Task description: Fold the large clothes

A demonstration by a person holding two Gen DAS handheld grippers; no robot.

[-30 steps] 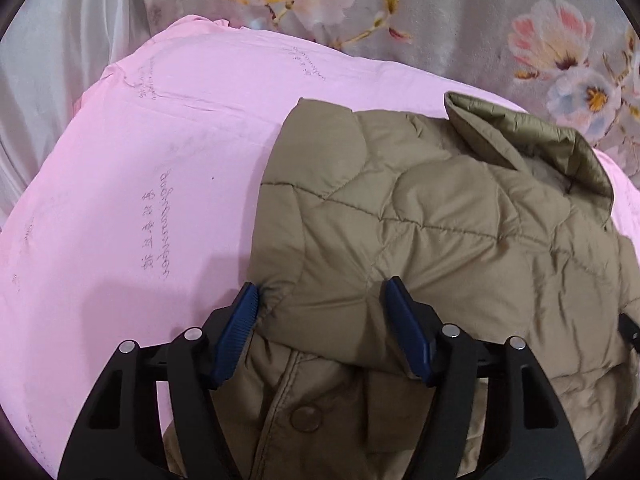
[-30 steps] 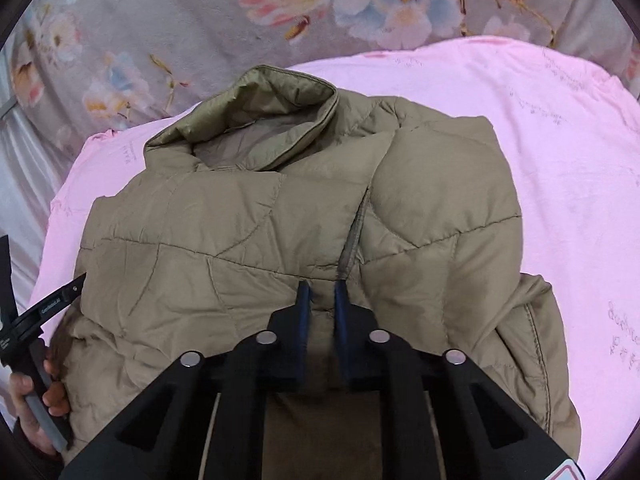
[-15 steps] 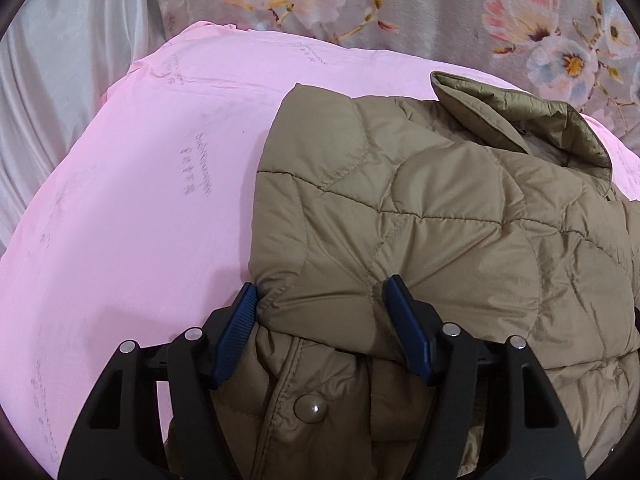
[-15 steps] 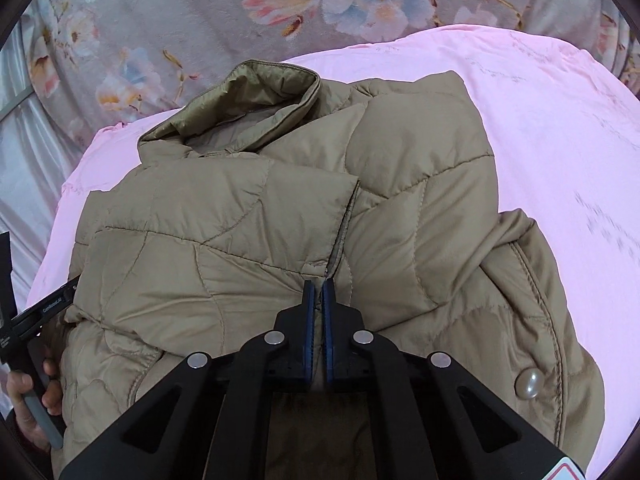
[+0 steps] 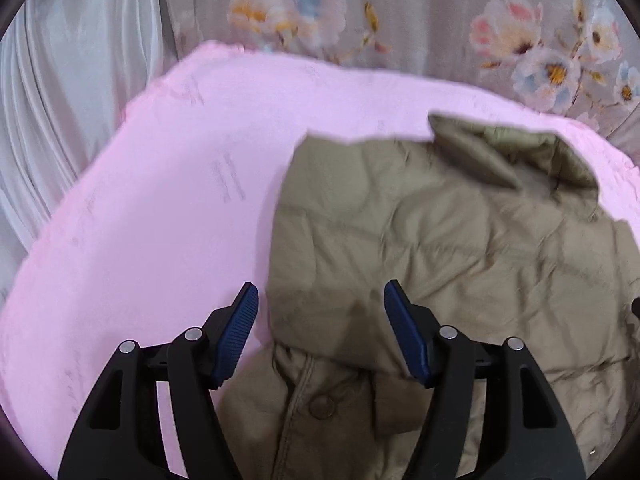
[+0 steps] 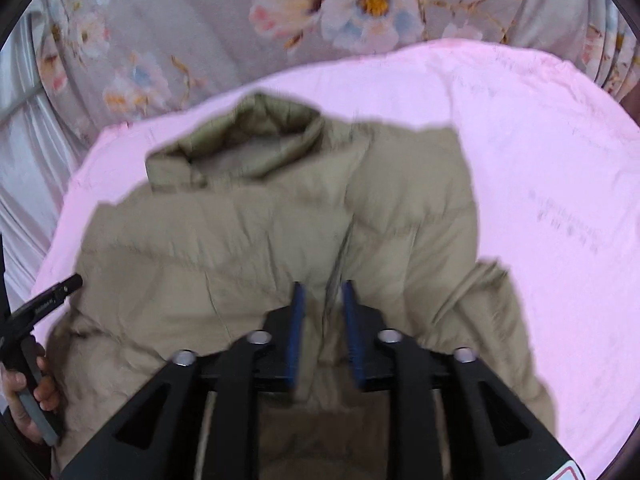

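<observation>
Spread across a pink sheet [image 5: 152,240]: an olive quilted jacket [image 5: 460,248], collar [image 6: 248,140] toward the floral curtain [image 6: 200,20], sides folded in over the middle. Above the folded left edge, the left gripper [image 5: 320,320], blue pads wide apart, gripping nothing. Over the centre seam, the right gripper [image 6: 322,320], jaws parted narrowly with a fold of fabric between them, possibly untouched given the motion blur. At the right view's left edge, a hand [image 6: 28,396] on the other tool's handle.
</observation>
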